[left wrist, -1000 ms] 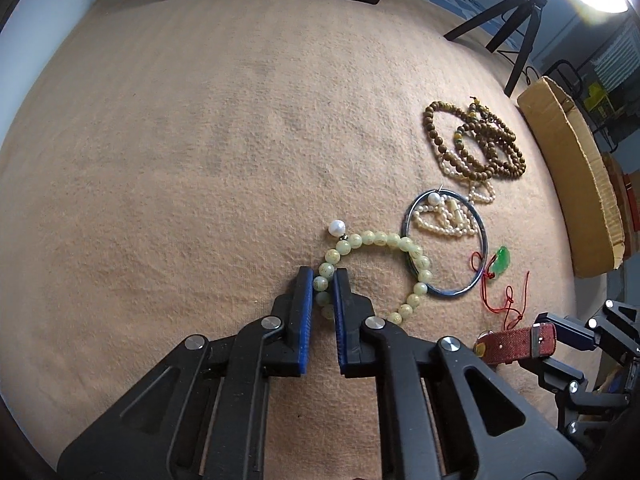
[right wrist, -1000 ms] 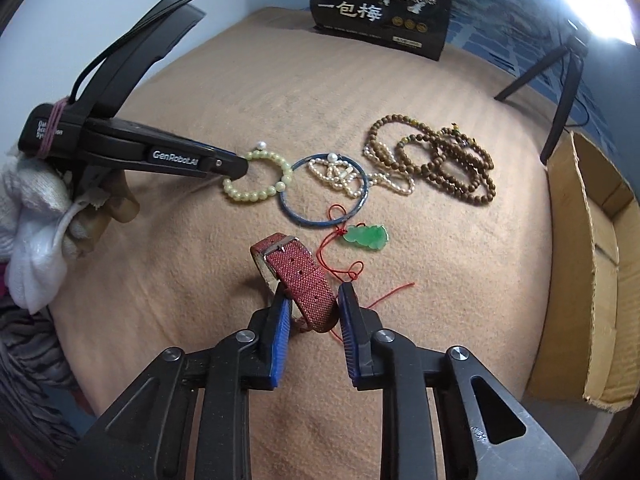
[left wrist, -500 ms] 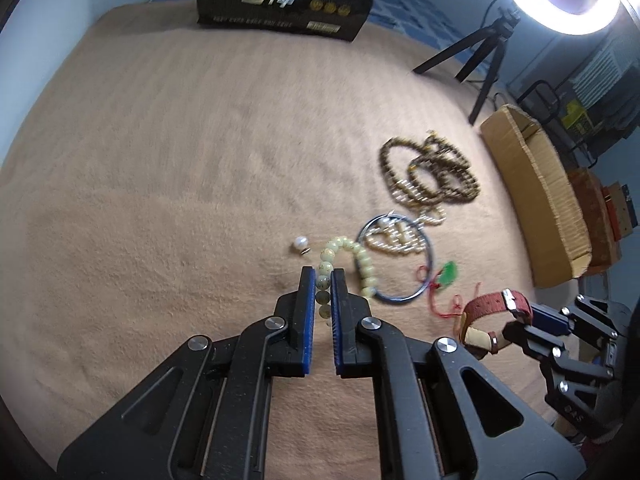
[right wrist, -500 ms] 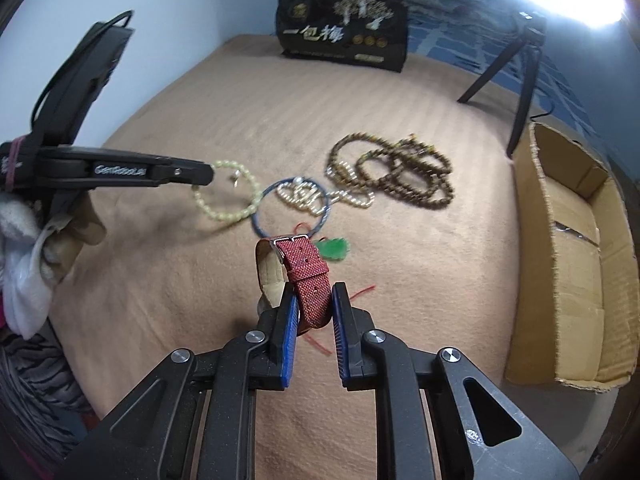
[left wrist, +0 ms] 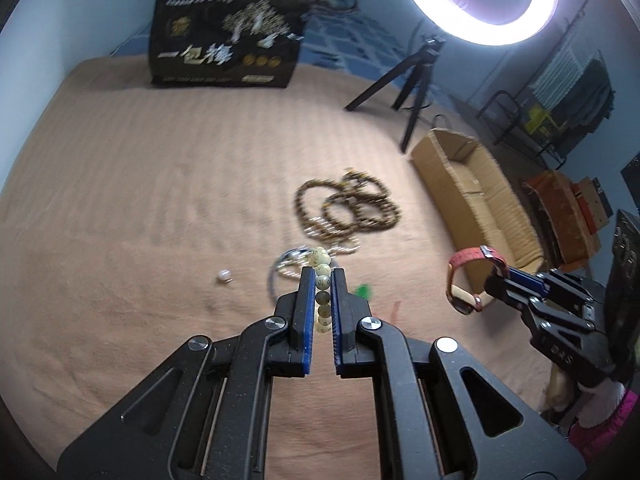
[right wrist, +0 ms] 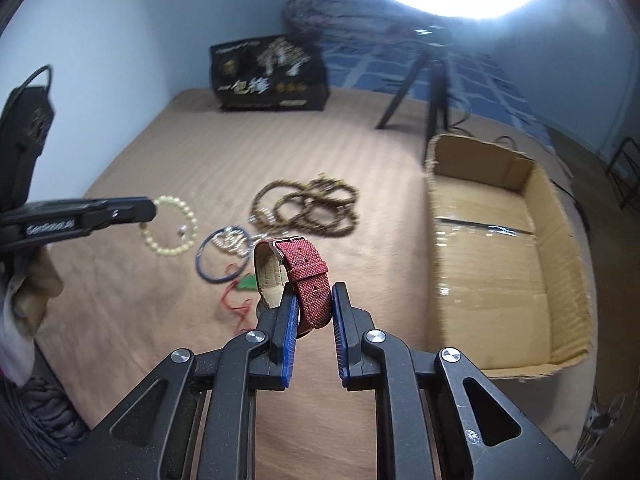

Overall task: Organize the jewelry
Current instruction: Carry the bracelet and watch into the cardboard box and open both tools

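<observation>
Left gripper: your left gripper [left wrist: 323, 280], at centre frame of its own view, is clenched on the pale green bead bracelet [left wrist: 322, 280]; pinching a few beads lets the rest of the loop hang free, clear of the tan ribbed blanket [left wrist: 140, 184].
Right gripper: your right gripper [right wrist: 314, 304] is clamped across the red woven watch strap with a steel buckle [right wrist: 306, 270], which arches up at mid-frame; gripping one end keeps the buckle end free to drop first.
Destination: the open cardboard box [right wrist: 500, 248] at the right of the right-wrist view is likely where both pieces go, since each is held off the blanket near it.
Left behind: the brown wooden bead strands [right wrist: 308, 206], dark blue bangle [right wrist: 208, 264] ringing a white pearl string [right wrist: 228, 240], and green pendant on red cord [right wrist: 246, 284] lie near centre.
Stray: a single white pearl [left wrist: 225, 276] sits alone, left of your left gripper.
</observation>
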{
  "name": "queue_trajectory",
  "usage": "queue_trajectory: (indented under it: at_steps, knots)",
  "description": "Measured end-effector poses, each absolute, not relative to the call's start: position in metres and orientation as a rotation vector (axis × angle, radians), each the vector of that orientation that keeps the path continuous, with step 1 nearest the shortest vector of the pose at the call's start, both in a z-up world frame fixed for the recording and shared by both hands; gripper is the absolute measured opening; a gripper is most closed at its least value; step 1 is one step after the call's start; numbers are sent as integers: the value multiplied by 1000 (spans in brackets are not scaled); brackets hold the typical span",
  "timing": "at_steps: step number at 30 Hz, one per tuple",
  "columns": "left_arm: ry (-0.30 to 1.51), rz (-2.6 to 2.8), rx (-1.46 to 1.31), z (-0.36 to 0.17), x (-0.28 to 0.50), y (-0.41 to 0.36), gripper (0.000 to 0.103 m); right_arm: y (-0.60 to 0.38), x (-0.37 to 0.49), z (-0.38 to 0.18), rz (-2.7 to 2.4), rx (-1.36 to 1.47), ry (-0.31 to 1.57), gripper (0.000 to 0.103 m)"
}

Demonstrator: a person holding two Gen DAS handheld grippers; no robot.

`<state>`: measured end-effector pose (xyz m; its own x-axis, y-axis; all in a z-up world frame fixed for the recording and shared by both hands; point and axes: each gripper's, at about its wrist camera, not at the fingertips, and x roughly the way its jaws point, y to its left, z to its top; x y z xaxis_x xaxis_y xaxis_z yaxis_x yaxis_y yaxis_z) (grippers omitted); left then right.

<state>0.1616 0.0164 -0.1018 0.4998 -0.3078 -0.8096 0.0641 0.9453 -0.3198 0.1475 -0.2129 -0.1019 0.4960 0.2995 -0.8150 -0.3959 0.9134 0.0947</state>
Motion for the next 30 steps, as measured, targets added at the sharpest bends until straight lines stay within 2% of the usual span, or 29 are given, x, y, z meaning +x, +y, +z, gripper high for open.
queue_trajectory:
  at_steps: [12, 30]
  knots:
    - [961, -403, -220, -70, 161, -67, 5, -296, 158, -87, 220, -21, 922, 15]
    - [935, -573, -177, -65, 175, -176, 5, -364, 169, -95, 34, 20, 928, 15]
